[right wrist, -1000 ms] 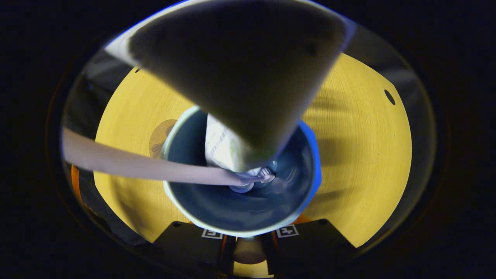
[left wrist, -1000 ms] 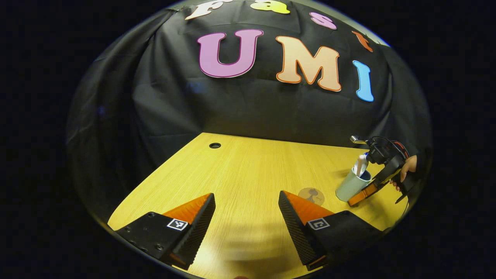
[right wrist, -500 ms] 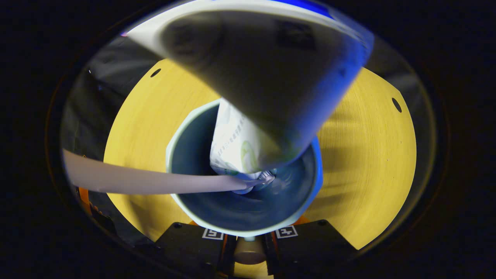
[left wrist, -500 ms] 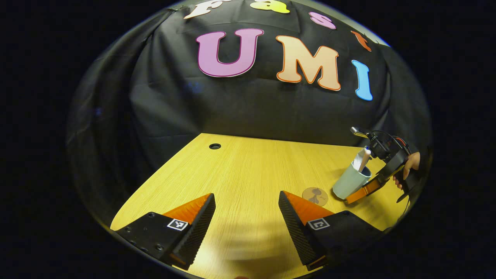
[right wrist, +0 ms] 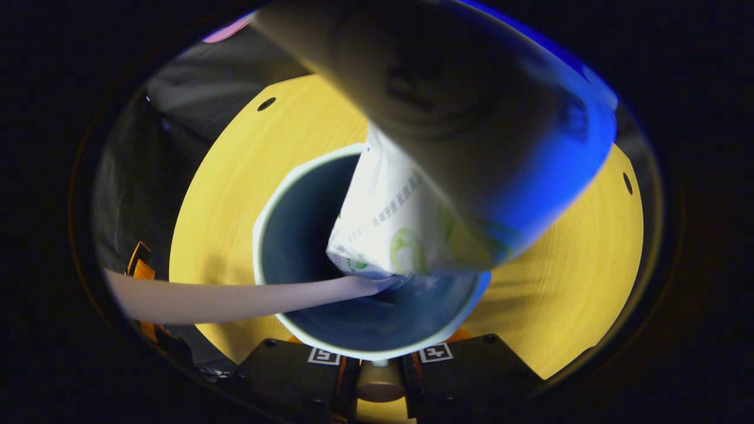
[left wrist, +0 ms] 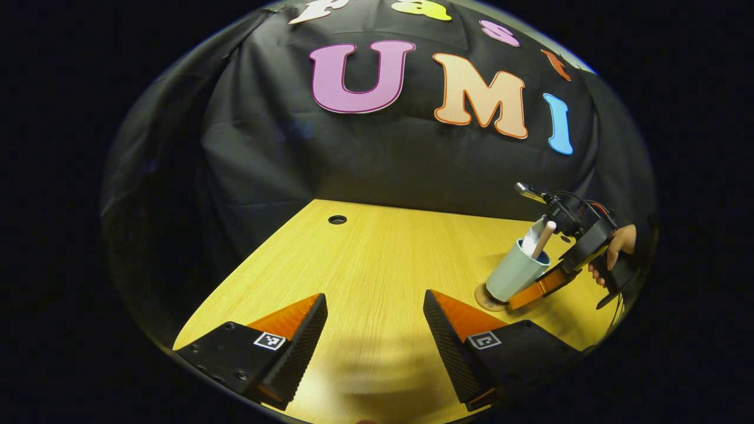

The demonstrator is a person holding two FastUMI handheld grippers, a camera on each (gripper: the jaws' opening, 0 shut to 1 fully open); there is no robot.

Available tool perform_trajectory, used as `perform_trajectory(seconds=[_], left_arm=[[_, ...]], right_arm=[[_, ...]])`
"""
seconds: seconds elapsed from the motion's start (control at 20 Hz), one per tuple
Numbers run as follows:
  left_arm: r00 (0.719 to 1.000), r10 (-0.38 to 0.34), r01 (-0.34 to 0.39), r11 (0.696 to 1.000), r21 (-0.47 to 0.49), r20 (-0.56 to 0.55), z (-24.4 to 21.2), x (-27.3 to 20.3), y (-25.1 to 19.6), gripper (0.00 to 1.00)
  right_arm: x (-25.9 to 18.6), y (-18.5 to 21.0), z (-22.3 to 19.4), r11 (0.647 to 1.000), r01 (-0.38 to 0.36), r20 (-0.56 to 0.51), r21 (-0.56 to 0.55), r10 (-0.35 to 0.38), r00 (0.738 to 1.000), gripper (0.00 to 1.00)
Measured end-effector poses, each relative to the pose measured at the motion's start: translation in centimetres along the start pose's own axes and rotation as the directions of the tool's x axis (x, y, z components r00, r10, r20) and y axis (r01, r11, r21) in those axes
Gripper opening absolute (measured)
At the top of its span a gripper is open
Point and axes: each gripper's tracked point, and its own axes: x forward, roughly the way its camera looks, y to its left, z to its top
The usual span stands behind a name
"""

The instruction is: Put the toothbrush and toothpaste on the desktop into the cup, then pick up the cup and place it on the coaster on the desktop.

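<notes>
This is a made-up work booth, like a small test room, not a real home. A black cloth wall (left wrist: 377, 159) hangs all around the back and sides, with folds in it. In front stands one plain yellow wood desk (left wrist: 383, 265) with a round cable hole (left wrist: 337, 219) near the far edge, like an office desk. A hand (left wrist: 615, 247) at the far right holds a tool with wires on it, so people try things out here
</notes>
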Motion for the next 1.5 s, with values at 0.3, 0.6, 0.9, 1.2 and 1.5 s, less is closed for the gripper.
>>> perform_trajectory(seconds=[0.3, 0.6, 0.9, 1.2, 1.5], left_arm=[[1.000, -0.018, 0.018, 1.000, 0.000, 0.012, 0.5, 0.8, -0.2, 0.95], [0.996, -0.080, 0.078, 0.996, 0.045, 0.051, 2.4, 1.1, -3.9, 0.95], [0.991, -0.117, 0.115, 0.993, 0.032, 0.071, 3.8, -0.5, -10.4, 0.95], [0.980, -0.163, 0.161, 0.987, 0.029, 0.116, 6.3, -3.5, -18.1, 0.95], [0.957, -0.220, 0.218, 0.975, 0.031, 0.189, 9.4, -7.5, -25.0, 0.95]], right_arm=[[0.1, 0.4, 0.0, 1.000, 0.010, -0.013, -0.026, -0.010, 1.000, 0.45], [-3.8, 0.8, -0.2, 0.999, -0.042, 0.094, -0.026, 0.044, 0.995, 0.99], [-10.5, -3.3, -1.5, 0.999, -0.052, 0.323, -0.017, 0.054, 0.945, 0.95], [-20.0, -7.7, -3.1, 0.997, -0.072, 0.571, 0.011, 0.053, 0.819, 0.94], [-30.8, -10.6, -2.5, 0.997, -0.074, 0.825, 0.029, 0.018, 0.565, 0.99]])
